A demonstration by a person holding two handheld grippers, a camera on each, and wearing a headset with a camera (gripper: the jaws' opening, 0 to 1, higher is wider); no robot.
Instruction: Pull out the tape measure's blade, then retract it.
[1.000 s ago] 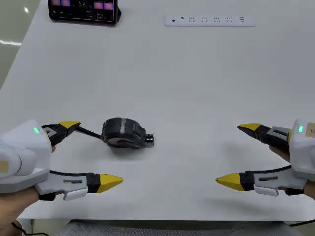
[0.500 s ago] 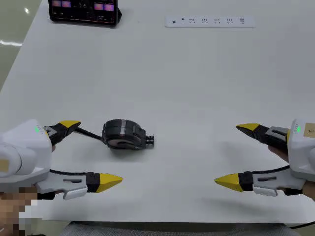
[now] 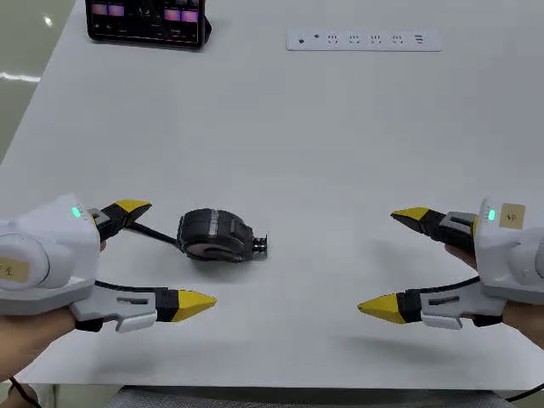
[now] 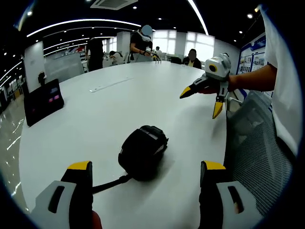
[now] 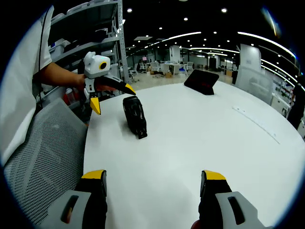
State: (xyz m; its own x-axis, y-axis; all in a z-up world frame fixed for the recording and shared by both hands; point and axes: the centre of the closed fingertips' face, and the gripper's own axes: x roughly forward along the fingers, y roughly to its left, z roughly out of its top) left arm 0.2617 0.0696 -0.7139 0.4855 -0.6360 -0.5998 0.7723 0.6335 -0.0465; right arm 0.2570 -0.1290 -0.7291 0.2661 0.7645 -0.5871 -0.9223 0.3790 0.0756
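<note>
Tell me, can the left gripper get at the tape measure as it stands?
Probably yes. The left gripper is open, and the tape measure lies just ahead of its jaws on bare table. Only the tape's own strap lies near one jaw; the right gripper is well off.

A white tabletop (image 3: 340,153) is carrying a black tape measure (image 3: 217,235). Far beyond the tape measure, a power strip (image 3: 364,39) and a tablet (image 3: 146,19) are sitting.
</note>
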